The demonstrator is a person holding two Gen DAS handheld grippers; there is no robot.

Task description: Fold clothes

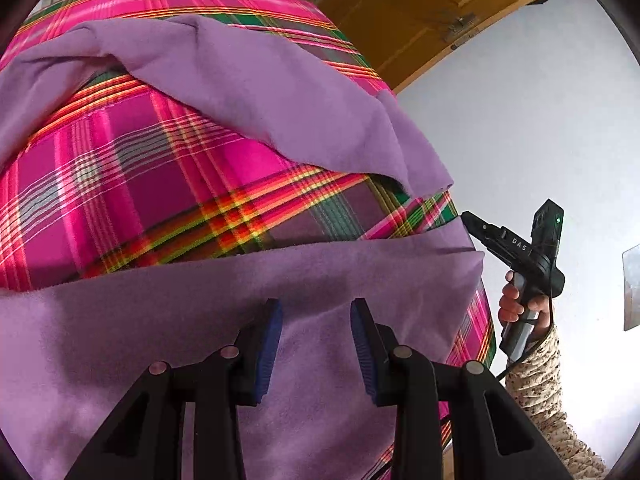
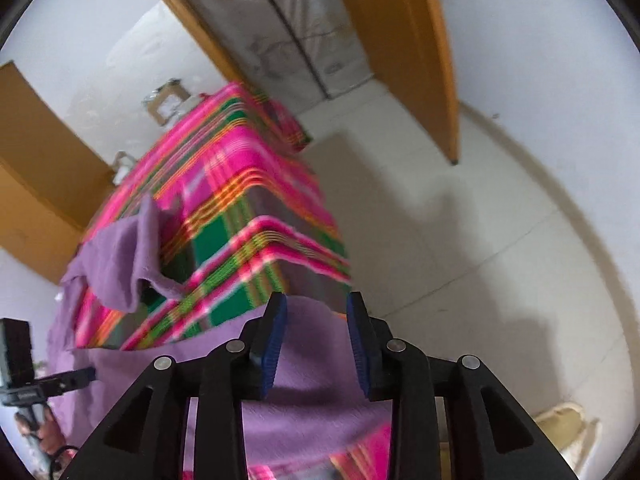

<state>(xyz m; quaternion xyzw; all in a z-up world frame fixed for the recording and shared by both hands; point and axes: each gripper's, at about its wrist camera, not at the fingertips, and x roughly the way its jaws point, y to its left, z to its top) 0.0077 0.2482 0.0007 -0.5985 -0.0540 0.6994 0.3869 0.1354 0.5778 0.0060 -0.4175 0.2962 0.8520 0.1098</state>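
Nearest the lens, the left gripper (image 1: 316,344) hangs with its blue pads (image 1: 268,344) apart, nothing pinched, over the purple cloth (image 1: 200,320). That cloth lies rumpled on the pink plaid cover (image 1: 132,184) of the table. Over on the right, the right gripper (image 2: 316,344) has its jaws parted above the cloth's near edge, gripping nothing. A hand (image 1: 520,304) in a speckled sleeve (image 1: 536,376) holds its handle.

purple cloth (image 1: 200,320), plaid cover (image 1: 140,184), jaws apart
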